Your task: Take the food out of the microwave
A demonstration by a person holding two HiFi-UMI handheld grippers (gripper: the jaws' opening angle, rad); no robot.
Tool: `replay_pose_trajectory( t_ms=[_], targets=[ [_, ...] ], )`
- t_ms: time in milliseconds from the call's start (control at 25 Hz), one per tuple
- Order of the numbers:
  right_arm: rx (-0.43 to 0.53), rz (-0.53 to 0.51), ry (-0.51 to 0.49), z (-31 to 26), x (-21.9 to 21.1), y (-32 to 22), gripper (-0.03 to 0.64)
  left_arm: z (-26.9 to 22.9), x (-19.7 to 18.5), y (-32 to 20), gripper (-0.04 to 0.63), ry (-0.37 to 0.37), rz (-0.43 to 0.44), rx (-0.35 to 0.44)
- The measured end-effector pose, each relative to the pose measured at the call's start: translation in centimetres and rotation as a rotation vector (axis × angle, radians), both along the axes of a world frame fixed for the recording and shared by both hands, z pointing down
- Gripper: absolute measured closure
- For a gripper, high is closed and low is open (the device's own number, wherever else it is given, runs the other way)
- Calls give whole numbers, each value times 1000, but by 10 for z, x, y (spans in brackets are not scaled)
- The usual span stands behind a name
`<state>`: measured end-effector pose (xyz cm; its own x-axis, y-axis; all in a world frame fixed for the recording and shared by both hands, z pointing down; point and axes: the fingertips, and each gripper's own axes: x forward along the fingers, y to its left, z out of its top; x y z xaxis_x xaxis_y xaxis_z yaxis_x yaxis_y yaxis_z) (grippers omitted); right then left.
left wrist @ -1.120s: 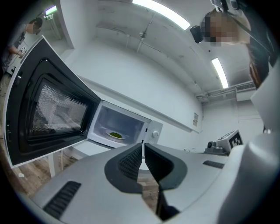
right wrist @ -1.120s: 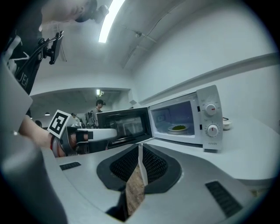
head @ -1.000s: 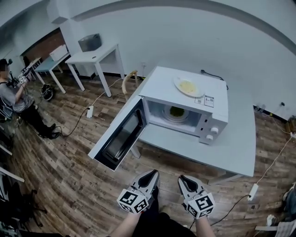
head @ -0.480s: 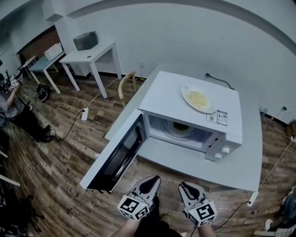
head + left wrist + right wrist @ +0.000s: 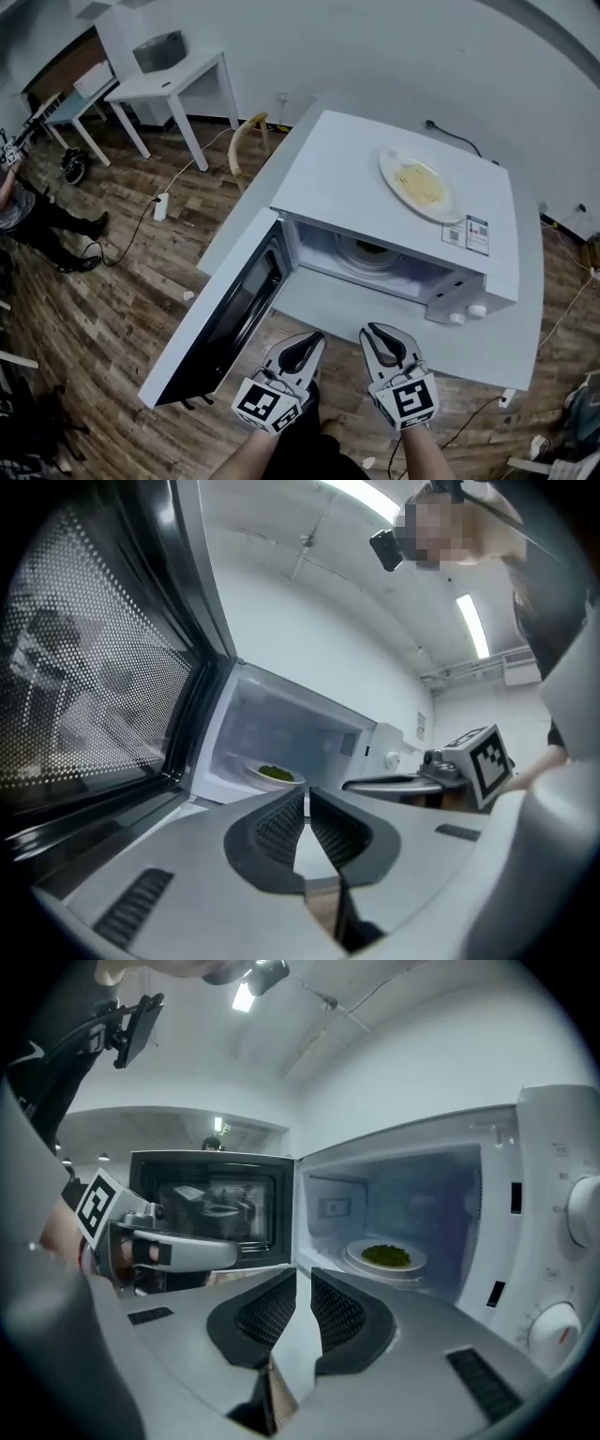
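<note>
A white microwave stands on a white table with its door swung open to the left. Inside, on the turntable, sits a white plate of green food, also seen in the left gripper view as the plate; from the head view only the plate's edge shows under the roof. My left gripper and right gripper hang side by side in front of the opening, apart from the plate. Both are shut with nothing between their fingers.
A second plate with yellow food lies on top of the microwave. The open door stands close on the left of my left gripper. White tables, a chair, floor cables and a person are behind and left.
Both grippers and my head have moved forward toward the microwave, which now fills more of the head view. The jaws have stayed shut and the plate has not moved.
</note>
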<state>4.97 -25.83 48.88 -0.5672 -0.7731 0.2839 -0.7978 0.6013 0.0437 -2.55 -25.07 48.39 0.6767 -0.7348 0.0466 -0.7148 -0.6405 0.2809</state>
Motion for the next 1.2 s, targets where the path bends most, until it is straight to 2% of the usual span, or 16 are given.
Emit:
replay_pose_trajectory(
  t_ms=[200, 400, 720, 840, 960, 1200],
  targets=[
    [9, -20, 122, 7, -5, -36, 571, 0, 5, -14, 571, -10, 13, 17],
    [55, 30, 223, 3, -3, -78, 569, -6, 10, -29, 571, -4, 12, 43],
    [54, 74, 378, 17, -2, -128, 547, -4, 16, -42, 571, -19, 10, 37],
    [75, 81, 491, 24, 2, -137, 535, -5, 16, -50, 571, -36, 9, 50],
    [105, 68, 607, 27, 4, -142, 535, -6, 14, -55, 571, -19, -1, 44],
    [55, 46, 605, 35, 0, -150, 535, -3, 11, -60, 571, -11, -11, 31]
  ],
)
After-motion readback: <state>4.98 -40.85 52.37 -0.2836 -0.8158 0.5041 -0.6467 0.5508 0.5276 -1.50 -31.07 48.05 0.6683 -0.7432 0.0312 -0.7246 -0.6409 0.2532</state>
